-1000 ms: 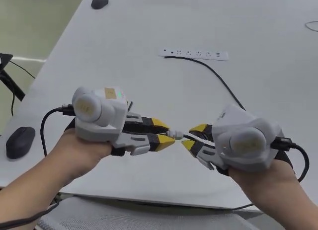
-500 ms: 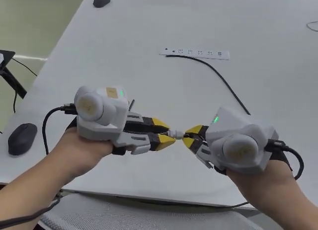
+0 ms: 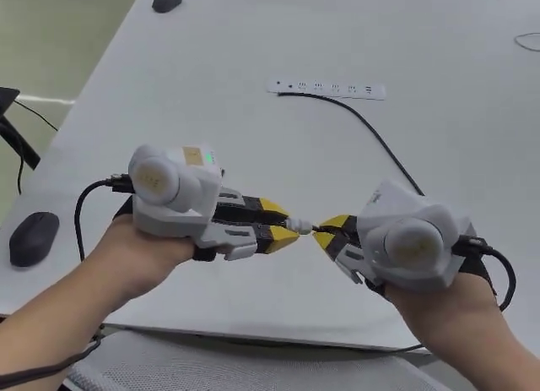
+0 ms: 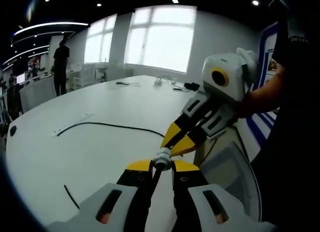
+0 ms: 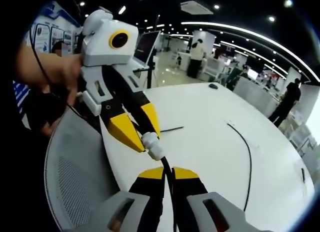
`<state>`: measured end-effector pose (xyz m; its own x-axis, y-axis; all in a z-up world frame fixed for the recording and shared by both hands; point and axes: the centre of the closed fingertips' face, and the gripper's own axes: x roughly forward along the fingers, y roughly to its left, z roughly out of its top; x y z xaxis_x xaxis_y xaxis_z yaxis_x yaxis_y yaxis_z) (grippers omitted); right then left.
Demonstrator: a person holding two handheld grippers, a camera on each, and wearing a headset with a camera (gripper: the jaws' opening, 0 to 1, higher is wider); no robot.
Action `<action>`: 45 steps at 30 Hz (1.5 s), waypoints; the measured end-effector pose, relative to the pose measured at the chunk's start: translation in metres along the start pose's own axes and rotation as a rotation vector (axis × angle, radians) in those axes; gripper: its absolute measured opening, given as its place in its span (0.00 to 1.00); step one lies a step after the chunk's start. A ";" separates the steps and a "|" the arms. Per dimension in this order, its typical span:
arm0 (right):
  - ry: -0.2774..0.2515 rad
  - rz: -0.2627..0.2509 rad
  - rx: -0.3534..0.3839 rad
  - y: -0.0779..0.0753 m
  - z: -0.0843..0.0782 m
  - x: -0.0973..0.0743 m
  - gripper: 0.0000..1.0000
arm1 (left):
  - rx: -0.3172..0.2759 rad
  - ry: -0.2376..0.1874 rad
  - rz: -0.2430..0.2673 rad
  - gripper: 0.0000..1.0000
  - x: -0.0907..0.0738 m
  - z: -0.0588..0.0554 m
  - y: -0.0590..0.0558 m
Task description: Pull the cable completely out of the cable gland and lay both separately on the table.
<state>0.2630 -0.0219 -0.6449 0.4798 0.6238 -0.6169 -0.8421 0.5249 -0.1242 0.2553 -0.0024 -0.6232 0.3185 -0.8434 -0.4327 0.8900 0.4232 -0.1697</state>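
Note:
A small white cable gland [image 3: 297, 226] is held in the air near the table's front edge, with my left gripper [image 3: 289, 228] shut on it. In the left gripper view the gland [image 4: 162, 158] sits between the yellow tips. A thin black cable [image 5: 167, 167] comes out of the gland [image 5: 151, 144], and my right gripper [image 5: 168, 173] is shut on it just behind the gland. In the head view the right gripper [image 3: 325, 233] faces the left one tip to tip, with a short span of cable [image 3: 310, 230] between them.
A white power strip [image 3: 326, 89] lies mid-table, its black cord [image 3: 380, 142] running toward the front right. A dark mouse [image 3: 34, 237] sits at the left edge, another dark object [image 3: 167, 1] far back. A grey mesh chair [image 3: 211, 370] is below the front edge.
The right gripper has moved in toward the left one, so less cable shows between the tips. The left gripper has kept the gland and stayed about where it was.

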 end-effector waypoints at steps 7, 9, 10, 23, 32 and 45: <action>0.020 -0.019 0.034 -0.007 -0.013 -0.001 0.00 | -0.002 0.002 0.000 0.15 -0.002 -0.002 0.002; 0.025 -0.019 0.044 -0.010 -0.017 -0.001 0.00 | -0.004 -0.001 -0.003 0.15 -0.002 -0.001 0.001; 0.031 -0.025 0.045 -0.012 -0.021 -0.001 0.00 | -0.003 -0.004 -0.003 0.15 -0.003 0.000 0.000; 0.072 -0.104 0.267 -0.040 -0.075 0.002 0.00 | -0.022 -0.046 -0.006 0.15 -0.005 0.009 -0.002; 0.092 -0.119 0.528 -0.046 -0.110 0.007 0.00 | -0.019 -0.037 -0.010 0.15 -0.001 0.005 -0.005; 0.081 -0.108 0.441 -0.043 -0.102 0.002 0.00 | -0.023 -0.034 0.010 0.15 -0.003 0.008 0.003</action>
<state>0.2757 -0.1019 -0.7200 0.5234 0.5138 -0.6798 -0.5943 0.7918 0.1409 0.2594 -0.0009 -0.6154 0.3389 -0.8495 -0.4045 0.8789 0.4392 -0.1862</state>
